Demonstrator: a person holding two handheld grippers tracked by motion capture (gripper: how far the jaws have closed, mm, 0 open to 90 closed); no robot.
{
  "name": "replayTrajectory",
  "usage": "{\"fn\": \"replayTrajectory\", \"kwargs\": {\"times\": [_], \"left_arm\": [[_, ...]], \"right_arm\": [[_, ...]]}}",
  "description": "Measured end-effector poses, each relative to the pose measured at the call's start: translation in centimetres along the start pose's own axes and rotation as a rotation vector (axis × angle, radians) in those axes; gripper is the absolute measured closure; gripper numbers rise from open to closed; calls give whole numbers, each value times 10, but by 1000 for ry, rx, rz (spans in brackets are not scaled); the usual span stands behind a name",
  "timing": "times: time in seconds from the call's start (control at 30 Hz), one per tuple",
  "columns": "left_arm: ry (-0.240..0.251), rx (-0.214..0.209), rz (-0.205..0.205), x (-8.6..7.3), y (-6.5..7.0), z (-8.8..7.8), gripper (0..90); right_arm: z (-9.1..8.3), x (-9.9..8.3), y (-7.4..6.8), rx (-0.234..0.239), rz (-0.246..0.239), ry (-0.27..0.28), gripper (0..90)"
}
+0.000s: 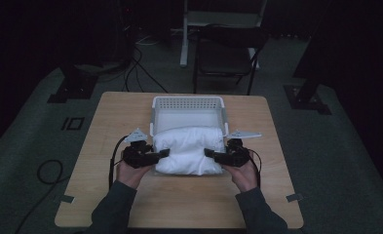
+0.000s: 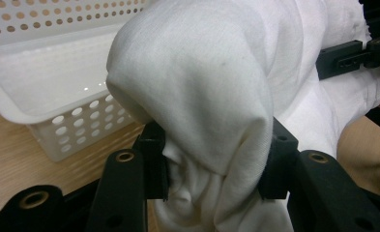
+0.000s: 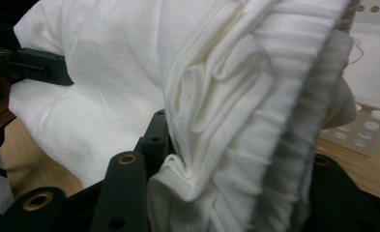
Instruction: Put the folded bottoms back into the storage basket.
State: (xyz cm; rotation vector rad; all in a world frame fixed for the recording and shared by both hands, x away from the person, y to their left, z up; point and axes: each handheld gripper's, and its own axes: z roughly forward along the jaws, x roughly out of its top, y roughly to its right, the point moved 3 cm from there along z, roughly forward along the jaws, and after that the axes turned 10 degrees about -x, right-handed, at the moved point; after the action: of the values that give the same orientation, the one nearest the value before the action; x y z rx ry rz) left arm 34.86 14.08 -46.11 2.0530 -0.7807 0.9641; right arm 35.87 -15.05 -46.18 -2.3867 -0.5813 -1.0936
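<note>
Both tongs are on the same white garment point(image 1: 189, 150), one at each end.

Left tongs point(image 1: 163, 154): pinching a bunched fold of the cloth. In the left gripper view the fabric point(image 2: 197, 96) balloons up above the black pads point(image 2: 154, 164) and is squeezed between them, with more of it trailing down below the grip.

Right tongs point(image 1: 209, 153): pinching the other end. The right gripper view has gathered folds and a ribbed, grey-edged band point(image 3: 294, 125) of the garment wedged between the jaws. The left-hand pad point(image 3: 156, 137) presses into the cloth; the other pad is hidden behind the ribbed band.

The garment is a rolled or folded bundle. Its far edge lies over the near rim of the white perforated basket point(image 1: 188, 103), and its near part sits over the worktop point(image 1: 189, 204) just in front of the basket. Whether that near part touches the wood I can't tell from above. The far part of the basket's floor is bare.

The basket sits at the far middle of the wooden worktop. The hands come in from the near edge with the forearms angled inward, and the tongs point toward each other across the bundle.

Off the worktop there is a dark chair point(image 1: 225, 56) beyond the far edge and cables on the floor point(image 1: 47, 170) at the left.
</note>
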Motion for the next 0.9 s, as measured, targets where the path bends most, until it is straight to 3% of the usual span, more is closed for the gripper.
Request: {"fn": "replayTrajectory", "kwargs": {"times": [0.9], "left_arm": [[19, 2, 2, 18, -10, 9, 564]], "right_arm": [[5, 16, 11, -31, 7, 11, 562]]}}
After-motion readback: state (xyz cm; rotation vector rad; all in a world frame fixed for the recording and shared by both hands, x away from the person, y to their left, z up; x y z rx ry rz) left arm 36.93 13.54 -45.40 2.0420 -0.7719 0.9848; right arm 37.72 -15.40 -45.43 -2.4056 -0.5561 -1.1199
